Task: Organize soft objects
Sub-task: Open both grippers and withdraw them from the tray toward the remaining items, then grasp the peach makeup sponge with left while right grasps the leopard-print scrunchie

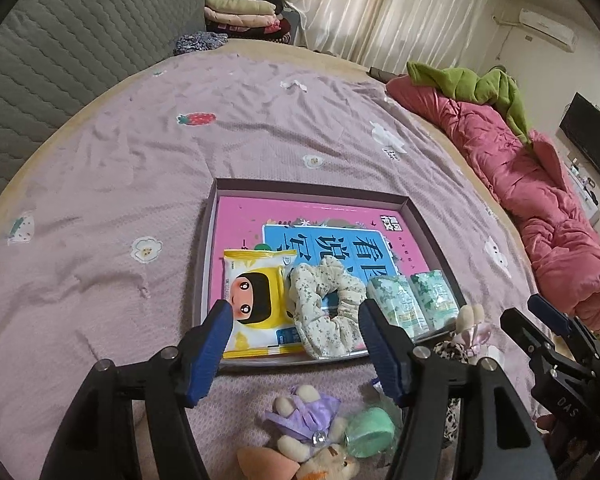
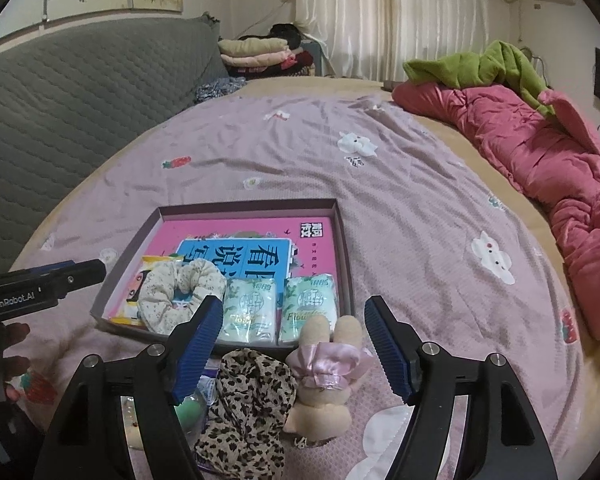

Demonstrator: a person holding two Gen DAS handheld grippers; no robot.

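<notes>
A shallow box (image 1: 420, 216) lies on the bed with a pink book in it. On the book rest a yellow wipes pack (image 1: 256, 300), a floral scrunchie (image 1: 324, 304) and two green tissue packs (image 1: 396, 300). My left gripper (image 1: 296, 316) hangs open above the box's near edge, with nothing between its fingers. Below it lie a purple-dressed plush (image 1: 304, 416) and a green roll (image 1: 370, 432). My right gripper (image 2: 294, 308) is open and empty over a leopard scrunchie (image 2: 252, 392) and a plush bunny with a pink bow (image 2: 324, 364), both just outside the box (image 2: 344, 240).
A red quilt (image 2: 540, 152) with a green garment (image 2: 480, 64) on it fills the bed's right side. A grey padded headboard (image 2: 80, 92) rises at the left. Folded clothes (image 2: 256, 52) are stacked beyond the bed. A hand (image 2: 12, 344) holds the left tool.
</notes>
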